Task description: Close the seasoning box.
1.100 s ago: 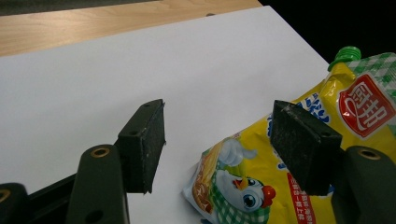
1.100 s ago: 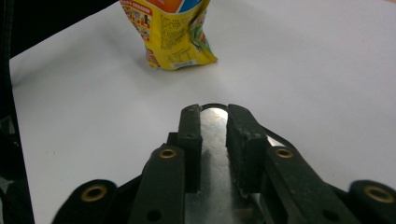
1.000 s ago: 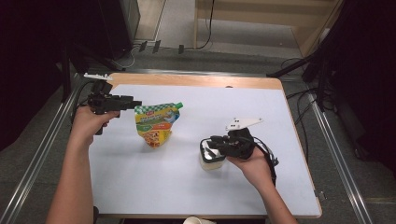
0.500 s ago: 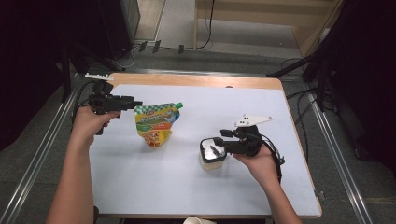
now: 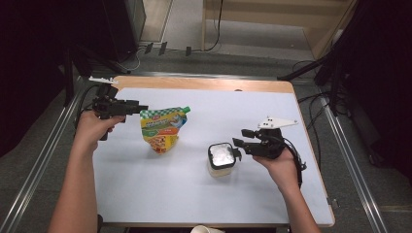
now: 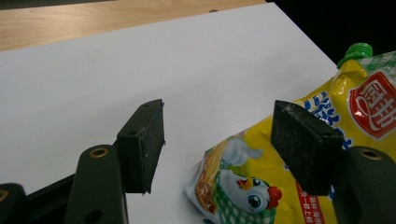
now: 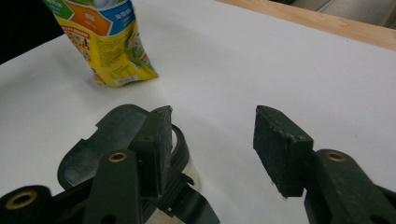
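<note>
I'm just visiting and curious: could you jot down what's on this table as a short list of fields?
surface: white table with a wooden far edge
pouch: yellow spouted pouch, green cap, lying left of centre
jar: small jar with black-rimmed lid, right of centre
left gripper: jaws open, beside the pouch
right gripper: jaws have just been opening, nothing between them, beside the jar

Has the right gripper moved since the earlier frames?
Yes. The right gripper has backed off rightward from the jar, which stayed put; its jaws have just been opening, with nothing between them.
</note>
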### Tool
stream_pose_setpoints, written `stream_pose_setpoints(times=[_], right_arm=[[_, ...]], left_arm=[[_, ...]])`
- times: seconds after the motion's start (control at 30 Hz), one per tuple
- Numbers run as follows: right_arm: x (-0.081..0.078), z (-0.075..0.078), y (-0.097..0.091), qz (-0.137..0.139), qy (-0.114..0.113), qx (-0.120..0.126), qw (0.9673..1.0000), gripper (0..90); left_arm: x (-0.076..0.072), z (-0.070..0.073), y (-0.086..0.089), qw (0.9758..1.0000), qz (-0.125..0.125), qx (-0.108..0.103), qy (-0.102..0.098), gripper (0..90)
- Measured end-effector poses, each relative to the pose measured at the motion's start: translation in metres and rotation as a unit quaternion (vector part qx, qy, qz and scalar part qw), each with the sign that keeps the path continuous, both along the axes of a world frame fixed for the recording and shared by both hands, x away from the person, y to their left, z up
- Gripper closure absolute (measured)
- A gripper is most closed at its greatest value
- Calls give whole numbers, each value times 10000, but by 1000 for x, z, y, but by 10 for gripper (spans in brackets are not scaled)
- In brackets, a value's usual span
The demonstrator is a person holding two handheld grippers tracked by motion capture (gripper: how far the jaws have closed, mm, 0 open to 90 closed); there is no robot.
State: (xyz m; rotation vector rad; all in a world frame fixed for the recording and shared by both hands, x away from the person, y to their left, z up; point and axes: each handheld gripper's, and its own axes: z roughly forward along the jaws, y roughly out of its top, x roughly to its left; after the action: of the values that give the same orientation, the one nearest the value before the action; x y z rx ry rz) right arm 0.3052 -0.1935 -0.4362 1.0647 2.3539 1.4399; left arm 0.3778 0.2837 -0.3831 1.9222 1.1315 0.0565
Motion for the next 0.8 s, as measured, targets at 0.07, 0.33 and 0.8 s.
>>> stream_pose_setpoints(times=[0.07,0.33,0.8], right_arm=[[1,0,-3,-52,7,22,10000,467],[5,-4,-16,-220,-60,3,9997,410],[11,-16,-33,-554,-111,-154,9983,322]], left_arm=[[0,0,0,10000,-6,0,4,358],[0,-1,0,10000,71,11,-62,358],[1,-3,0,9999,99,50,-75,357]])
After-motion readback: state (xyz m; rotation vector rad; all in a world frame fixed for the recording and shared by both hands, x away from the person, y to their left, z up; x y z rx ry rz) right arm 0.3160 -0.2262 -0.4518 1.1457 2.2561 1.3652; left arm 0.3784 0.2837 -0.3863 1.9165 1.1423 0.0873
